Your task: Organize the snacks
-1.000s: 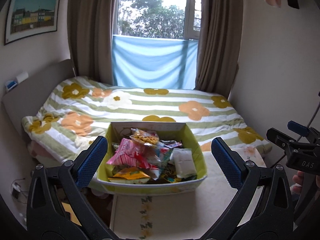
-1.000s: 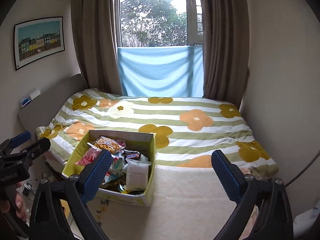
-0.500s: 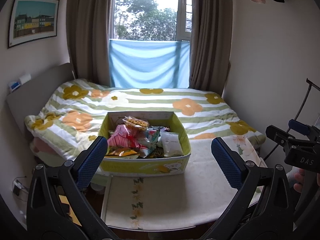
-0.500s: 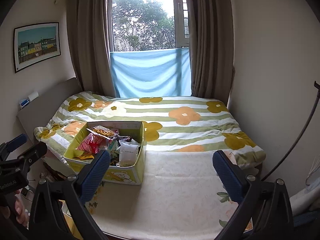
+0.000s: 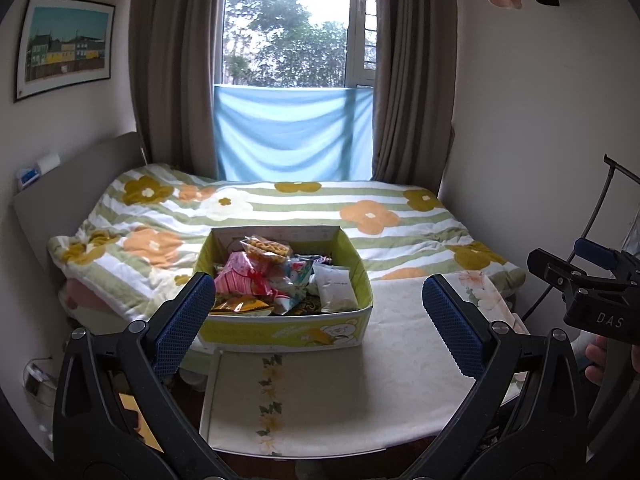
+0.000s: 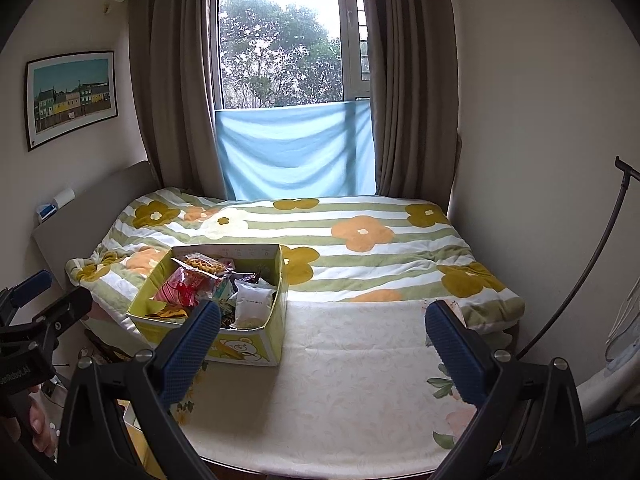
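A yellow-green cardboard box (image 5: 280, 332) (image 6: 256, 350) stands on the cream cloth at the foot of the bed. It holds several snack packets: a pink one (image 5: 244, 280), a white pouch (image 5: 335, 286) (image 6: 253, 300), an orange one (image 5: 240, 306) and a waffle-pattern bag (image 5: 266, 247). My left gripper (image 5: 320, 320) is open and empty, held back from the box. My right gripper (image 6: 322, 344) is open and empty, to the right of the box. Each gripper also shows at the edge of the other's view.
A cream floral cloth (image 6: 340, 392) covers the near surface. Behind it lies a bed with a green-striped flower duvet (image 5: 320, 208), a grey headboard (image 5: 68, 196) at left, curtains and a window (image 5: 296, 24) at the back, and a wall at right.
Both grippers have pulled back and away from the box, which now looks smaller and farther. More of the cream cloth shows in front. Both stay open.
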A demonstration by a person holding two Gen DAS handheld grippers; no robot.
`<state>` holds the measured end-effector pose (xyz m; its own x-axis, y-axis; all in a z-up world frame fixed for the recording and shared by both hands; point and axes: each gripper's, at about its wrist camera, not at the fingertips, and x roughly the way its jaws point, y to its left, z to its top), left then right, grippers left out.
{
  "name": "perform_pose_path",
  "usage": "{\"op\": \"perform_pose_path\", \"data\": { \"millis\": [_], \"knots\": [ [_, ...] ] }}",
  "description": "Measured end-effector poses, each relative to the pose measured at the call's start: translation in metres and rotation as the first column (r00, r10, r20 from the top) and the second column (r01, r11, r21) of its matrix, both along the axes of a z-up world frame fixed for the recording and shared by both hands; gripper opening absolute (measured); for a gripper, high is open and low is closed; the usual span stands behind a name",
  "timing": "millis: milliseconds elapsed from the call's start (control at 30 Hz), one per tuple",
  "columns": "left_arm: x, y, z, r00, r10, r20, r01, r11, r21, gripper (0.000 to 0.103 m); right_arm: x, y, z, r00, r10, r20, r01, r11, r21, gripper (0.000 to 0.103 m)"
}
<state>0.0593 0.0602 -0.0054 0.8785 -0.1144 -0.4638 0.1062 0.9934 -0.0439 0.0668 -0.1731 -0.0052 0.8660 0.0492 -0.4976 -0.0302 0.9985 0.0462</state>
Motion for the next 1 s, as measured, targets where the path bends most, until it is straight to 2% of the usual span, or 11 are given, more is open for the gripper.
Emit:
{"op": "perform_pose_path", "data": {
  "millis": [1000],
  "knots": [
    [0.0046, -0.0023, 0.0035, 1.000, -0.005, 0.005, 0.005, 1.000, 0.030, 0.103, 0.0053, -0.0051, 0.0021, 1.000, -0.010, -0.009, 0.010, 1.000, 0.003, 0.102]
  ]
}}
